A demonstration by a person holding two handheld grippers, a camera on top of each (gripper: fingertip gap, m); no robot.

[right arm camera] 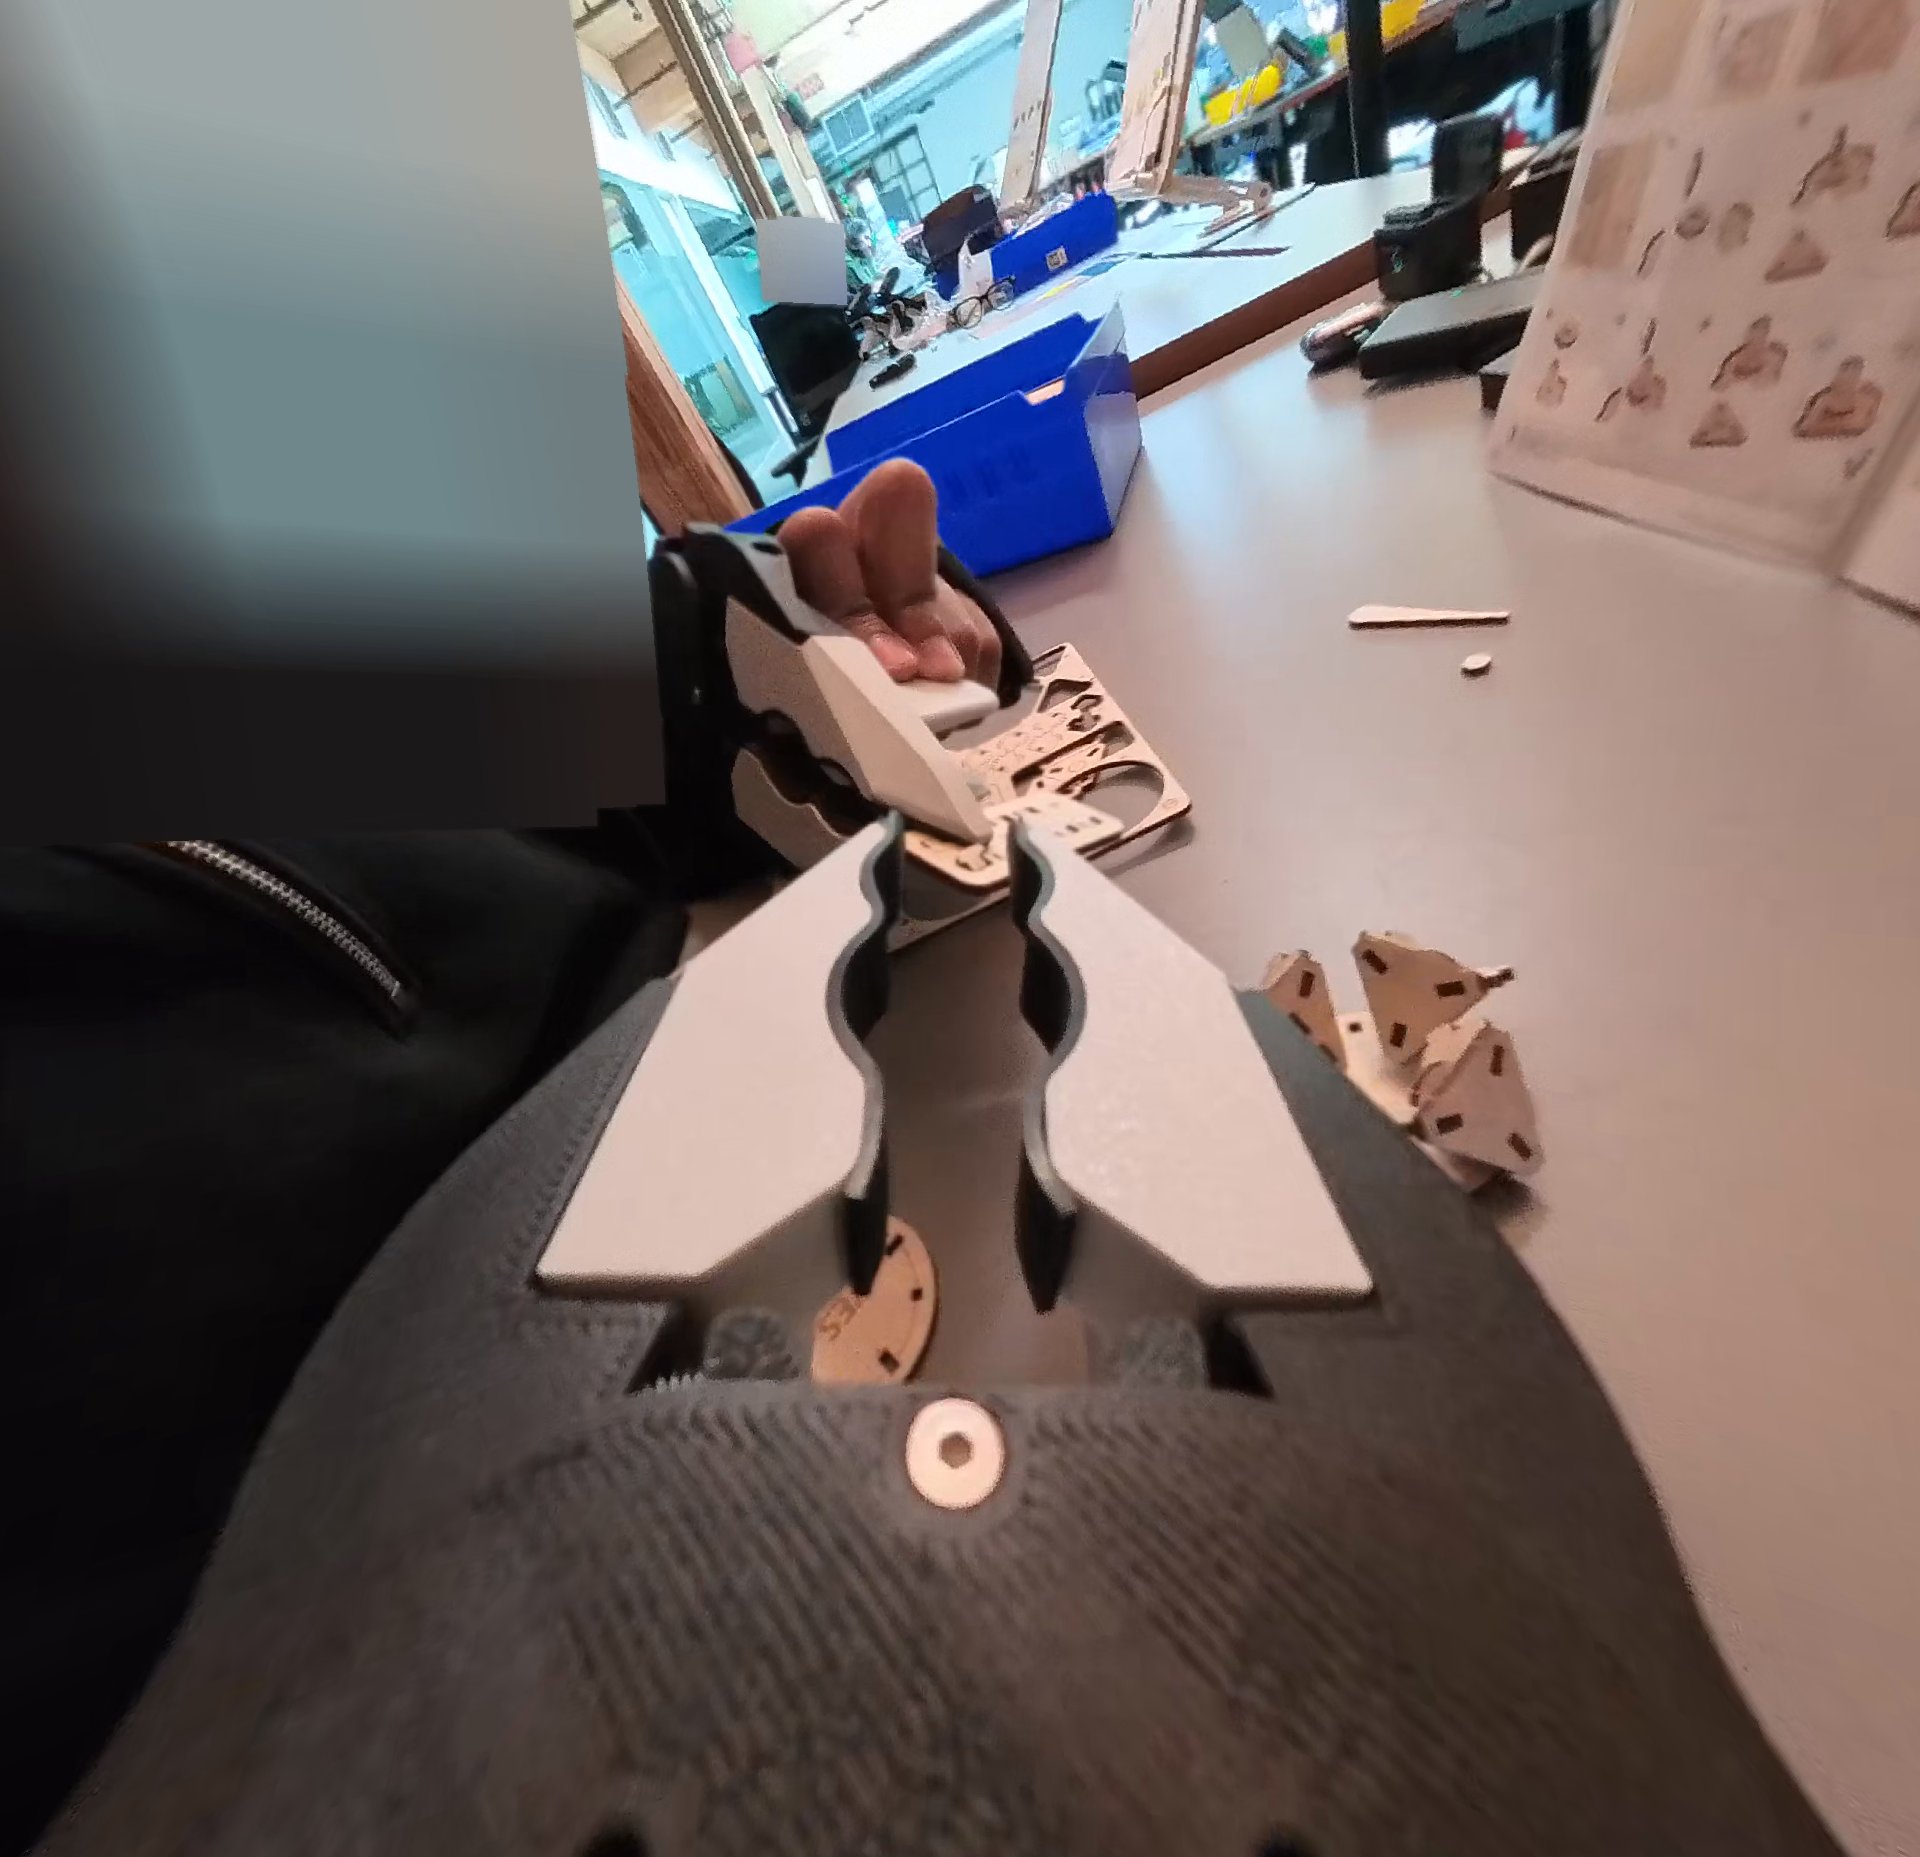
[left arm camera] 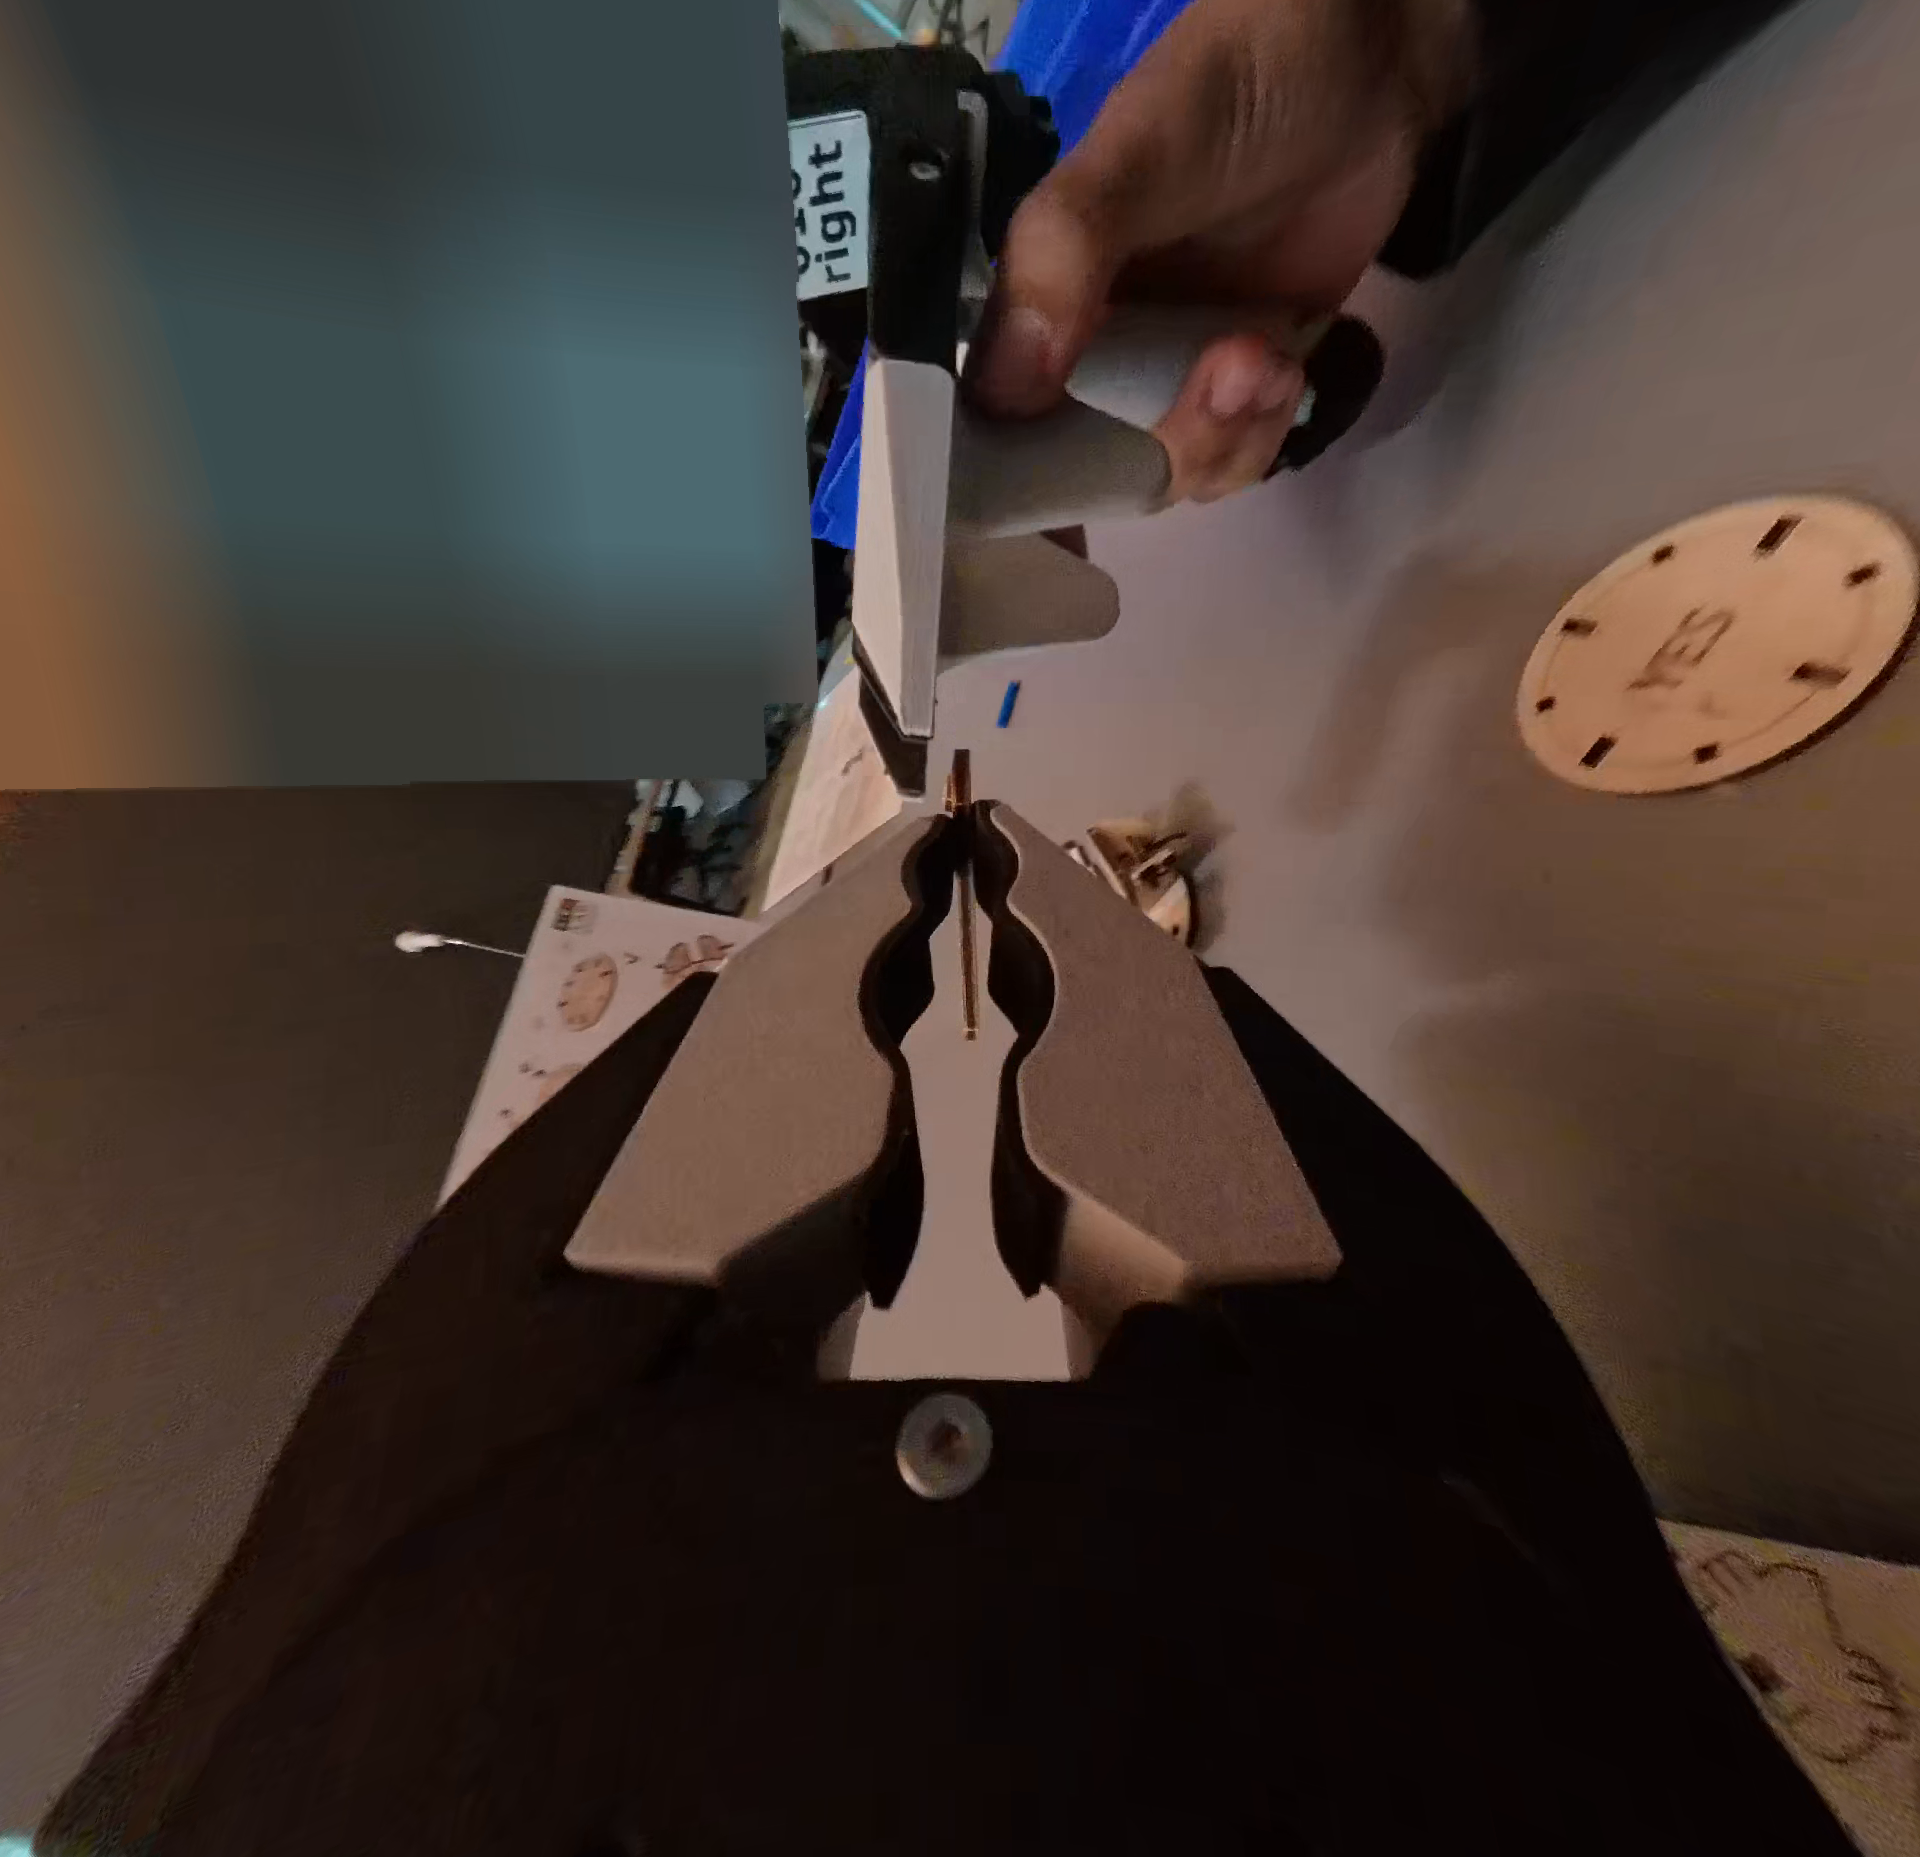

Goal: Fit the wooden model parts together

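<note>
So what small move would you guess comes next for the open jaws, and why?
Probably the right gripper eases forward and closes. Its jaws are open with nothing between them, close to the thin wooden piece that the left gripper holds clamped edge-on, so it looks ready to take it.

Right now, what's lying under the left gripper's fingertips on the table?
A cut-out wooden sheet lies flat beneath the left gripper, with smaller wooden pieces on it. The part below the gripper body is hidden.
</note>
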